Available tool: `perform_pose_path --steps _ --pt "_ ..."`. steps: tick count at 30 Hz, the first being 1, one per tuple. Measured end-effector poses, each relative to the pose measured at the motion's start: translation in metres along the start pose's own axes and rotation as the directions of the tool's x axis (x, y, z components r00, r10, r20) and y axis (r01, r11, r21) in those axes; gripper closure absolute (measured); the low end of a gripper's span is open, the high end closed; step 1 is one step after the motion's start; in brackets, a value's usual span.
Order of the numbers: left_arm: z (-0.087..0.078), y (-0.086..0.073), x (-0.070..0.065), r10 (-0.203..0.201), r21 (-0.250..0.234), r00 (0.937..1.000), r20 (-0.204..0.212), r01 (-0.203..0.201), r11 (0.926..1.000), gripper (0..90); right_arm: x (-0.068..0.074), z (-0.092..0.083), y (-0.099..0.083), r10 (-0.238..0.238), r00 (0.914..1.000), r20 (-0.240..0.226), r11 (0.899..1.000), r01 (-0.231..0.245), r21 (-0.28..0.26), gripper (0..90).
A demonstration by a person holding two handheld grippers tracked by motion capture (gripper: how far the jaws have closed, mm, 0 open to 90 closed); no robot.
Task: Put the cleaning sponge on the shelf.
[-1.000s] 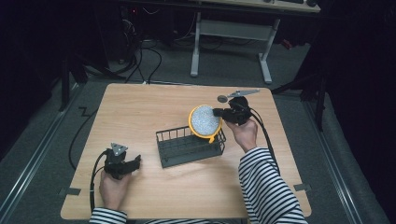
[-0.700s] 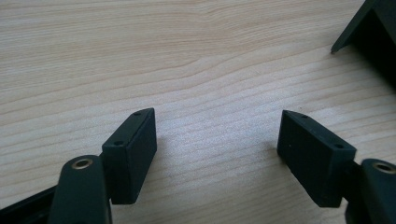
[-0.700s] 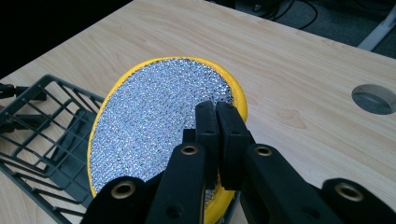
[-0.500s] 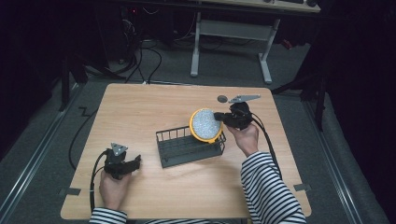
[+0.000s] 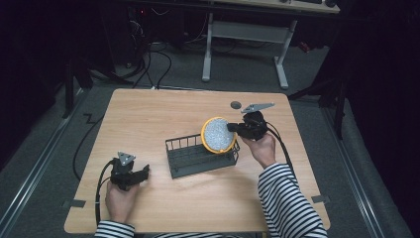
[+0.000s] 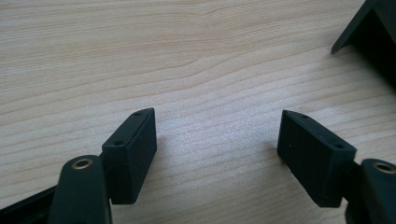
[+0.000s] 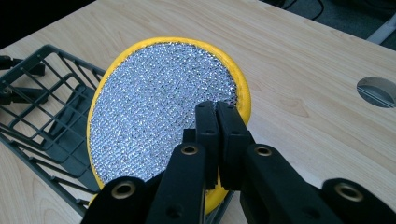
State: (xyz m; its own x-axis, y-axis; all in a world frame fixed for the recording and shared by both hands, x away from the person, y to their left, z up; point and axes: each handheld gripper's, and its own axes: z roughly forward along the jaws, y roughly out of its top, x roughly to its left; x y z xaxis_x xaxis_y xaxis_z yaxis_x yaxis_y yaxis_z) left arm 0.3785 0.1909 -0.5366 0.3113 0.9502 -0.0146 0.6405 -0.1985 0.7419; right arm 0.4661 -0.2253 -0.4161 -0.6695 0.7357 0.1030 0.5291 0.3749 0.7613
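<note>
One sponge [image 7: 159,126], one rack [image 5: 203,157] (two grippers).

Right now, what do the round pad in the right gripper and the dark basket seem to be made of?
Round pad: probably yellow sponge, judging by its soft matte rim, faced with glittering silver mesh. Basket: likely coated metal wire, given its thin dark matte bars, though plastic is possible.

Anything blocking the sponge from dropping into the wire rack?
Nothing visible. The right tongs are shut on the yellow sponge, holding it on edge over the right end of the dark wire rack. The rack's floor under it looks bare. The left tongs sit apart, open.
</note>
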Motion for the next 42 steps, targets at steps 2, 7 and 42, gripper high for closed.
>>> perform_pose_path --steps 2,7,42 --pt "0.000 0.000 0.000 0.000 0.000 1.0000 0.000 0.000 1.0000 29.1 0.001 0.000 0.000 -0.008 1.0000 -0.002 1.000 0.008 0.004 89.0" --pt "0.000 0.000 0.000 0.000 0.000 1.0000 0.000 0.000 1.0000 29.1 0.003 -0.001 -0.002 -0.020 0.9998 -0.006 0.999 0.021 0.028 89.0" --pt "0.000 0.000 0.000 0.001 0.000 1.0000 0.004 -0.001 1.0000 29.0 0.015 0.001 -0.011 -0.088 0.9961 0.006 0.989 0.087 0.116 83.5"
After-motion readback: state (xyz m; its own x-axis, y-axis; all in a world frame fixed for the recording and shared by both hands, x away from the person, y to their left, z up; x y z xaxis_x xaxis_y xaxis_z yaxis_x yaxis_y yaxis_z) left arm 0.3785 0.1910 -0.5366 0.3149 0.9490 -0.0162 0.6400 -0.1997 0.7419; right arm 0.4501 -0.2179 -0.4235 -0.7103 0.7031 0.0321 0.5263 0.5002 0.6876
